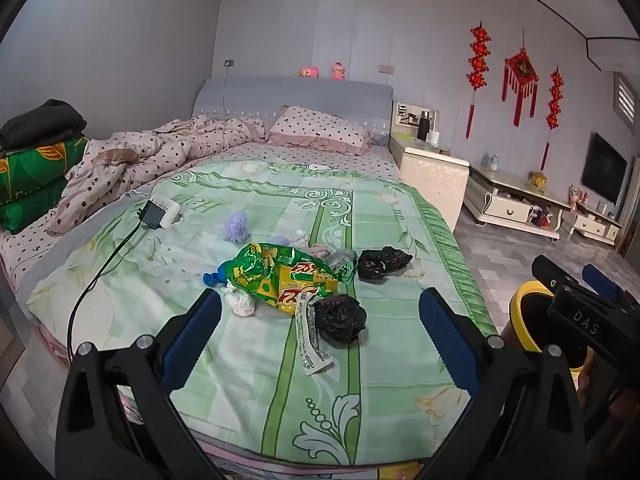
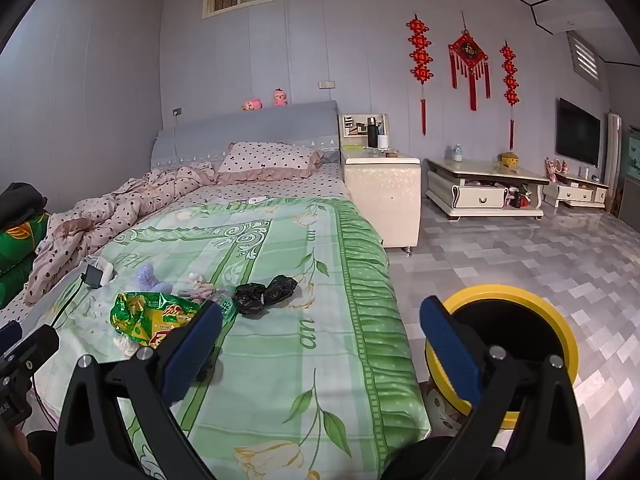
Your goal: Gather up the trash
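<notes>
Trash lies on the green bedspread (image 1: 256, 384): a green-yellow snack wrapper (image 1: 276, 276), a near crumpled black bag (image 1: 340, 318), a far black bag (image 1: 380, 264), a white tissue wad (image 1: 240, 302), a paper strip (image 1: 314, 344), a blue scrap (image 1: 212, 278) and a purple wad (image 1: 237, 226). My left gripper (image 1: 320, 320) is open and empty, just short of the pile. My right gripper (image 2: 320, 332) is open and empty over the bed's right edge (image 2: 372, 320). The yellow-rimmed bin (image 2: 516, 332) stands on the floor beside the bed. The wrapper (image 2: 152, 316) and black bag (image 2: 264, 294) show in the right wrist view.
A black adapter with a cable (image 1: 154, 214) lies left of the trash. A rumpled dotted quilt (image 1: 152, 160), pillow (image 1: 320, 130) and folded green bedding (image 1: 28, 176) are farther back. A nightstand (image 2: 380, 196), low cabinet (image 2: 484, 190) and tiled floor (image 2: 520, 248) lie right.
</notes>
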The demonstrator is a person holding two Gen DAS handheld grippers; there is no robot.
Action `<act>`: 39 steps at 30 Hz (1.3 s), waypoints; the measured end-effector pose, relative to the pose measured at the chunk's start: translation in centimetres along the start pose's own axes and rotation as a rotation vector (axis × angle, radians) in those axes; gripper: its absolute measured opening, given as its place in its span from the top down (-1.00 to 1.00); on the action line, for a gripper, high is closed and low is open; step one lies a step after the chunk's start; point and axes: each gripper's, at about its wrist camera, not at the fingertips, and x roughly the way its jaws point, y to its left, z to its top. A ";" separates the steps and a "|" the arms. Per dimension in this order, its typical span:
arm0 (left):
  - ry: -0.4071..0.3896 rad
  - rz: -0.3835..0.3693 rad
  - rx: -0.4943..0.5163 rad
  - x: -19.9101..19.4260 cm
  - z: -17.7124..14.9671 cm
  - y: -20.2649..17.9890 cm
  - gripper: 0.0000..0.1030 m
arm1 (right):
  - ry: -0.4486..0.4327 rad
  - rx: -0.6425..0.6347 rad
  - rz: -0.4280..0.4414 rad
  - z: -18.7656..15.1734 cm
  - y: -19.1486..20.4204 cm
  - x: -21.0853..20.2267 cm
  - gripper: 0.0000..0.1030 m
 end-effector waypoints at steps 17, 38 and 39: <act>-0.011 0.000 0.003 0.1 0.0 -0.2 -0.84 | 0.009 0.001 0.003 0.2 -0.1 -0.1 -0.86; -0.011 -0.002 -0.002 -0.2 -0.1 -0.2 -0.84 | 0.012 0.003 0.002 0.2 -0.1 -0.1 -0.86; -0.012 -0.003 -0.001 -0.2 -0.1 -0.2 -0.84 | 0.012 0.003 0.002 0.2 -0.1 -0.1 -0.86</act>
